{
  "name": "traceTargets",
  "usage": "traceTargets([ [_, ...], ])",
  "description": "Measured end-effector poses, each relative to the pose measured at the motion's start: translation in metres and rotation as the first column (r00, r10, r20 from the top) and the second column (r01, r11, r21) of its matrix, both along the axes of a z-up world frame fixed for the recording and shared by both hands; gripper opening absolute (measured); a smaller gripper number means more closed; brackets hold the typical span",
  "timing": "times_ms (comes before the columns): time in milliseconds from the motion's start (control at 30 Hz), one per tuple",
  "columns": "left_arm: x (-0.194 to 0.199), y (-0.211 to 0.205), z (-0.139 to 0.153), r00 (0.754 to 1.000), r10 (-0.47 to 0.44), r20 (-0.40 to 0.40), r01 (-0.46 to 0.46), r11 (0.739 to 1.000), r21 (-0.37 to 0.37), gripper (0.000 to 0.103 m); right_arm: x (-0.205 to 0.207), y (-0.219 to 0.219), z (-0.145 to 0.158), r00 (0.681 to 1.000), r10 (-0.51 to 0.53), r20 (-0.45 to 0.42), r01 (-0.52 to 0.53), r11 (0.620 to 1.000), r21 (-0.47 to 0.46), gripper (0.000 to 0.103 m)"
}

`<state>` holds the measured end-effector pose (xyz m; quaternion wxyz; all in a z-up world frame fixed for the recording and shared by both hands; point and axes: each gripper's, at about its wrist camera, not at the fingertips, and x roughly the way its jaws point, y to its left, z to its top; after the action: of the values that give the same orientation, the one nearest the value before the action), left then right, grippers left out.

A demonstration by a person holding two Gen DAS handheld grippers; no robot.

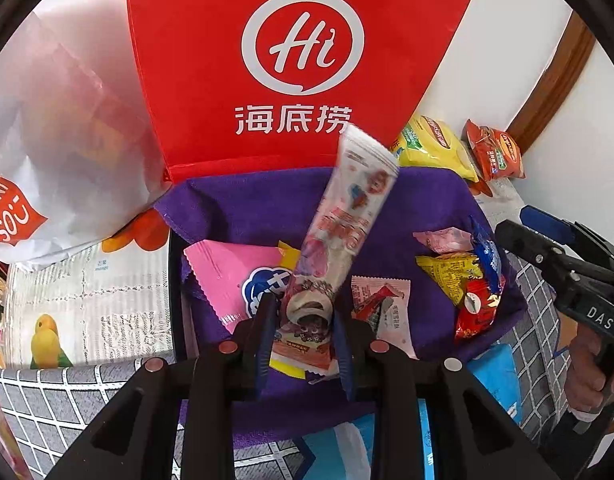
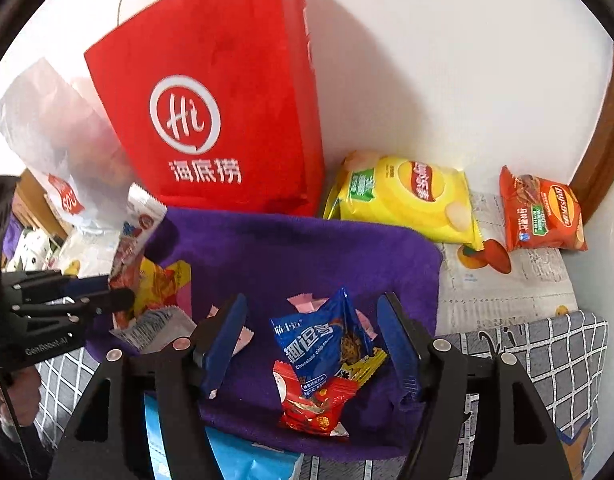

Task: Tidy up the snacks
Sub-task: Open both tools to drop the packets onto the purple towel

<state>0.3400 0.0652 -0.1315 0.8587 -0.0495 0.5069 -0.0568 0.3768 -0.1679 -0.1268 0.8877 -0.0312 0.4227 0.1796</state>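
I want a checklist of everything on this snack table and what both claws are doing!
Surface: purple cloth over a printed table cover.
Job's things: long white packet lifted over the cloth; blue cookie pack, red packet, pink packet on the cloth.
Clutter: red bag upright behind; yellow chips, orange chips by the wall.
Grippers: left claw shut on the white packet; right claw open around the blue pack.
Cables: nothing seen.
Surroundings: white wall.

We look down close from both wrists, facing the wall; both views share the purple fabric cloth [image 1: 243,208] [image 2: 291,248] and red paper bag [image 1: 291,20] [image 2: 227,64].
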Motion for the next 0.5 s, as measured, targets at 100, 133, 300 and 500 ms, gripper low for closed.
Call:
traceTargets([
  [100, -0.001, 0.000, 0.004, 1.000, -0.013, 0.004, 0.013, 1.000, -0.020, 0.051, -0.002, -0.001, 0.004, 1.000, -0.009, 0.007, 0.009, 1.000, 0.018, 0.068],
  [133, -0.003, 0.000, 0.008, 1.000, -0.013, 0.021, 0.014, 1.000, -0.015, 0.053, -0.003, 0.000, 0.004, 1.000, -0.008, 0.009, 0.007, 1.000, 0.019, 0.068],
  [300, -0.013, -0.004, 0.025, 0.997, -0.036, 0.068, 0.038, 0.999, -0.028, 0.065, -0.010, 0.007, 0.010, 1.000, 0.010, 0.030, -0.010, 1.000, 0.011, 0.068],
  [500, -0.024, -0.004, 0.045, 0.993, -0.030, 0.111, 0.034, 0.999, -0.028, 0.070, -0.024, 0.009, 0.023, 0.998, 0.009, 0.069, -0.010, 1.000, 0.012, 0.068],
])
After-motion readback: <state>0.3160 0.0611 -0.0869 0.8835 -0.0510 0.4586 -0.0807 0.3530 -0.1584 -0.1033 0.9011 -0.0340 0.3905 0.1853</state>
